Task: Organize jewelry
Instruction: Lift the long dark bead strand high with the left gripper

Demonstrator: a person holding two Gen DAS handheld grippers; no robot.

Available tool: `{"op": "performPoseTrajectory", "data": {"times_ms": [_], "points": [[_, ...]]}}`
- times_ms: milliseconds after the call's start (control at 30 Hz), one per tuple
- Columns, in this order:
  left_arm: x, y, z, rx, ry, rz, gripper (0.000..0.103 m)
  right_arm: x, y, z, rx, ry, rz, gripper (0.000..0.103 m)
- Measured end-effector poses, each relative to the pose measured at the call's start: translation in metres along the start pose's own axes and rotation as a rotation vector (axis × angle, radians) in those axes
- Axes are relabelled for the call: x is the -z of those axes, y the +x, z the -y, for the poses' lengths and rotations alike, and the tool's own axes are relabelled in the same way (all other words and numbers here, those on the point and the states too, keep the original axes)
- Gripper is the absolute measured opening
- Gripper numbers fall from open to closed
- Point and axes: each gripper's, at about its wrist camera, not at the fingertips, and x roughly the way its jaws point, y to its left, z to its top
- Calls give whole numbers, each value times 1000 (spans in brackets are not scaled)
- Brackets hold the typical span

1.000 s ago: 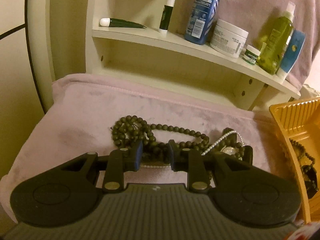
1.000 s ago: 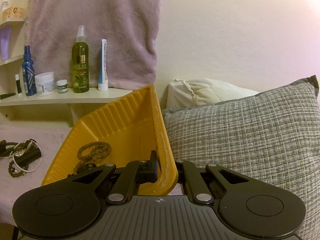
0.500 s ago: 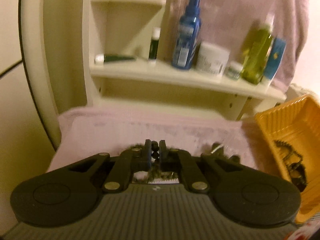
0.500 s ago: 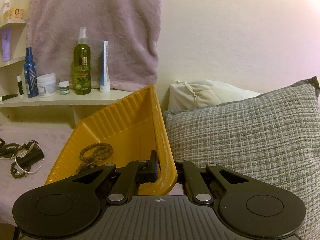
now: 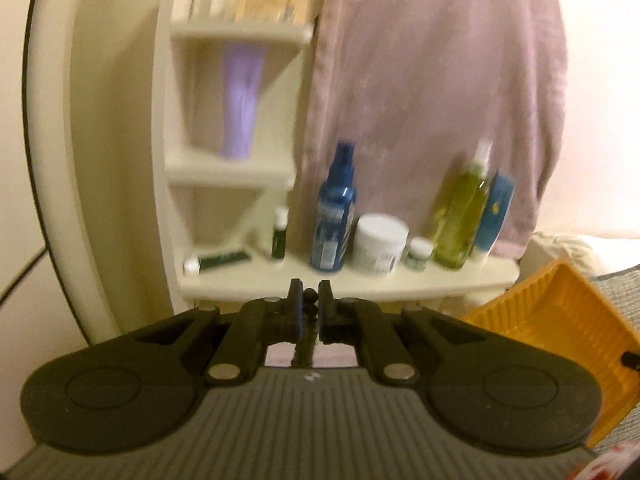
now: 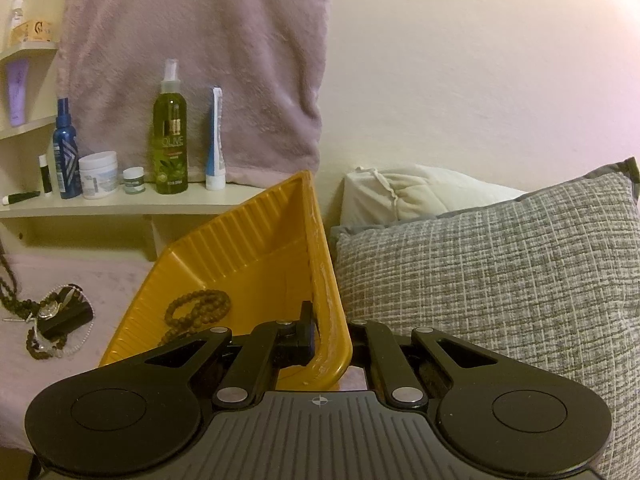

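My left gripper [image 5: 309, 300] is shut on a dark bead necklace [image 5: 309, 295]; a strand of it hangs down between the fingers. In the right wrist view that strand [image 6: 9, 280] rises out of the frame at the left edge. The remaining jewelry pile [image 6: 56, 316], with pearls, a watch and dark beads, lies on the pink cloth [image 6: 100, 280]. My right gripper [image 6: 332, 336] is shut on the near rim of the tilted yellow tray [image 6: 240, 256]. A brown bead bracelet [image 6: 200, 310] lies inside the tray. In the left wrist view the tray [image 5: 560, 320] sits at the right.
A cream shelf [image 6: 132, 204] behind carries a blue spray bottle [image 5: 334, 216], a white jar [image 5: 380, 248], a green olive bottle [image 6: 171, 140] and tubes. A pink towel [image 6: 200, 60] hangs above it. A grey woven pillow [image 6: 500, 280] and a white pillow [image 6: 416, 192] lie right of the tray.
The left gripper closed on the dark bead necklace and lifted it up off the pink cloth; its view swung up to the shelves. The right gripper stayed still on the tray rim.
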Motion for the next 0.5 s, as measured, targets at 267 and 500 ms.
{"op": "performPoseTrajectory", "data": {"times_ms": [267, 500], "points": [[-40, -22, 14, 36, 54, 92, 6, 0, 0, -1, 1, -1, 2, 6], [-69, -35, 28, 70, 90, 155, 6, -1, 0, -1, -1, -1, 4, 6]]}}
